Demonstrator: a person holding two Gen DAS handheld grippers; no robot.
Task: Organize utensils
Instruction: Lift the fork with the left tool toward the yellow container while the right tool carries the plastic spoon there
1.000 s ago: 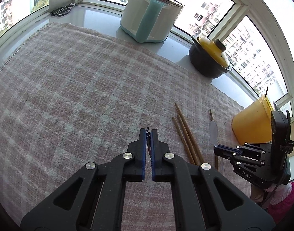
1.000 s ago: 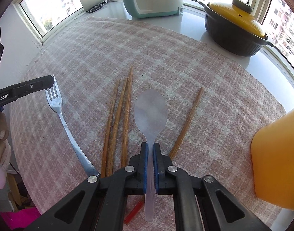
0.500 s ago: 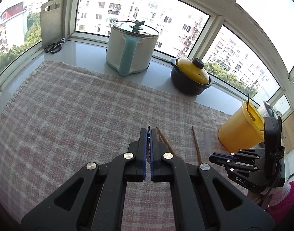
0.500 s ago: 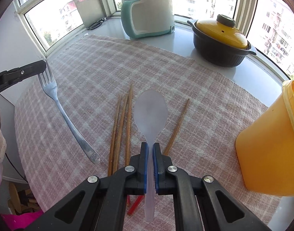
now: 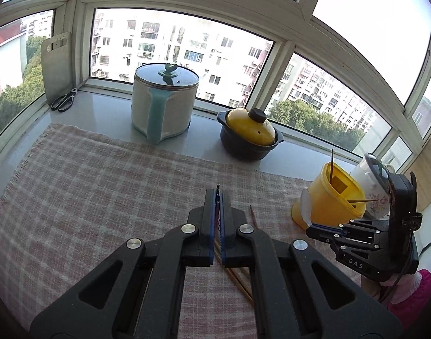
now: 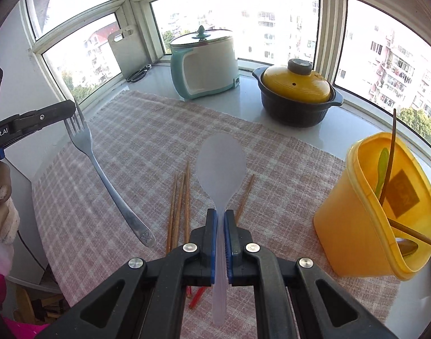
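My right gripper [image 6: 220, 214] is shut on the handle of a translucent white plastic spoon [image 6: 221, 163] and holds it above the checked cloth [image 6: 147, 130]. My left gripper [image 5: 218, 195] is shut on a metal fork [image 6: 102, 172] near its tines; the handle hangs down over the cloth. In the left wrist view the fork is edge-on between the pads. Several wooden chopsticks [image 6: 179, 206] lie on the cloth under the spoon. A yellow utensil bucket [image 6: 379, 212] stands at the right with a green spoon and chopsticks in it; it also shows in the left wrist view [image 5: 328, 197].
A white and teal electric pot [image 6: 204, 65] and a black pot with a yellow lid [image 6: 297, 93] stand on the sill behind the cloth. Scissors [image 5: 63, 100] and a cutting board [image 5: 58, 65] are at the far left. Red chopsticks [image 6: 197, 296] lie near the cloth's front edge.
Both grippers have risen and tilted up from the cloth, carrying the fork and the spoon. The yellow bucket has come further into both views.
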